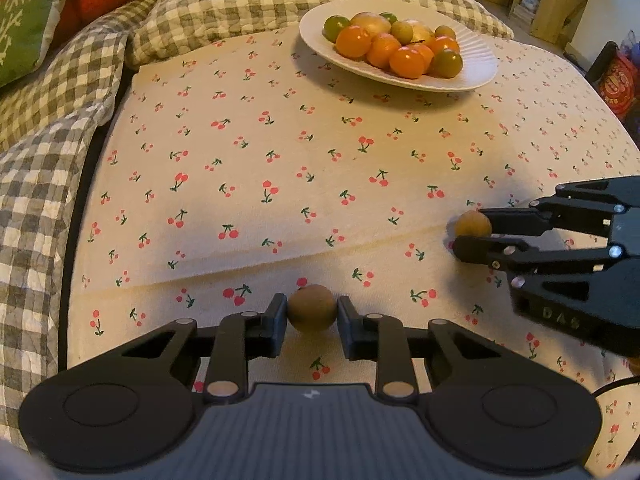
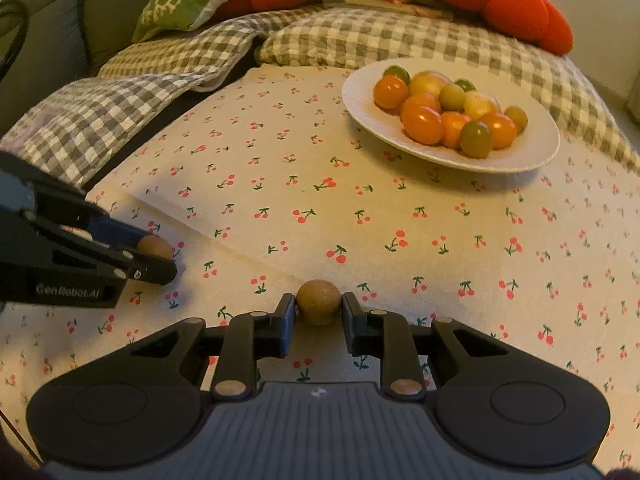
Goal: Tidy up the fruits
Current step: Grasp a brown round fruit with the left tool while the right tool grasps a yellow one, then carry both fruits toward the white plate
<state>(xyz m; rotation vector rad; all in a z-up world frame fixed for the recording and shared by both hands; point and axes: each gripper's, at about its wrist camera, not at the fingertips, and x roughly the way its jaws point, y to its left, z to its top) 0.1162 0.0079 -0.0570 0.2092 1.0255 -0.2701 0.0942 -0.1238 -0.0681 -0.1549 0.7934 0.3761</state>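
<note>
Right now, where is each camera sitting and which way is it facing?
Left wrist: on the left gripper, looking down its fingers at a small brown round fruit it grips; right gripper enters at right.
Right wrist: on the right gripper, which grips another brown fruit; left gripper at left.
Shared: cherry-print cloth, white plate of orange and green fruit.

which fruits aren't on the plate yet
The two small brown fruits: one clamped in the left tool, one in the right tool. The rest sit on the white plate.
</note>
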